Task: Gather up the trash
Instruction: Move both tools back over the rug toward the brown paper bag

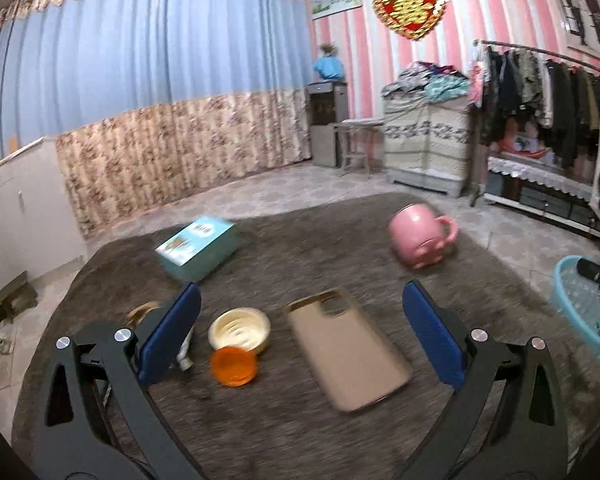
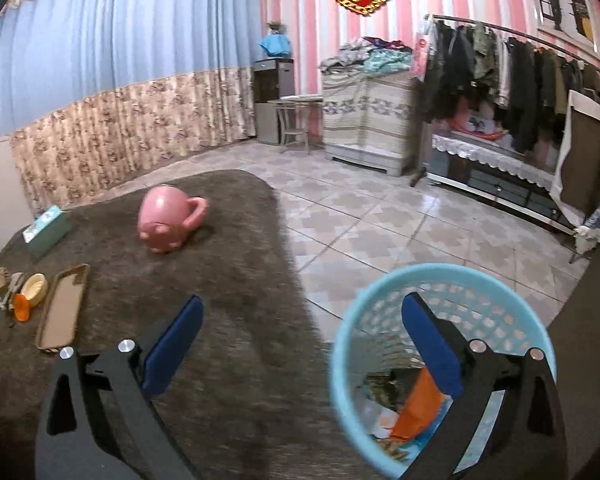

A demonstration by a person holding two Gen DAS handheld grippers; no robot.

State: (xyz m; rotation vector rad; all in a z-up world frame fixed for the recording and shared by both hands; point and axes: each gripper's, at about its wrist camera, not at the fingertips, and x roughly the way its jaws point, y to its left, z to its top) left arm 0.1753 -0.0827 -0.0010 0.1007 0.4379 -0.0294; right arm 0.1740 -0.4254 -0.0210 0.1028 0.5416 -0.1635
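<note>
My left gripper (image 1: 302,328) is open and empty above the brown table cover (image 1: 260,420). Between its fingers lie an orange cap (image 1: 233,366), a cream round lid (image 1: 240,328) and a tan phone case (image 1: 350,354). A white tube (image 1: 186,354) and a crumpled scrap (image 1: 140,312) lie by the left finger. My right gripper (image 2: 302,340) is open and empty at the table's right edge, its right finger over the light blue basket (image 2: 440,276), which holds orange and other wrappers (image 2: 418,412). The same small items show far left in the right wrist view (image 2: 22,308).
A pink mug (image 1: 418,236) lies on its side at the back right of the table. A teal box (image 1: 198,248) sits at the back left. The basket (image 1: 584,304) stands on the tiled floor right of the table. A clothes rack (image 2: 500,80) and cabinets line the far wall.
</note>
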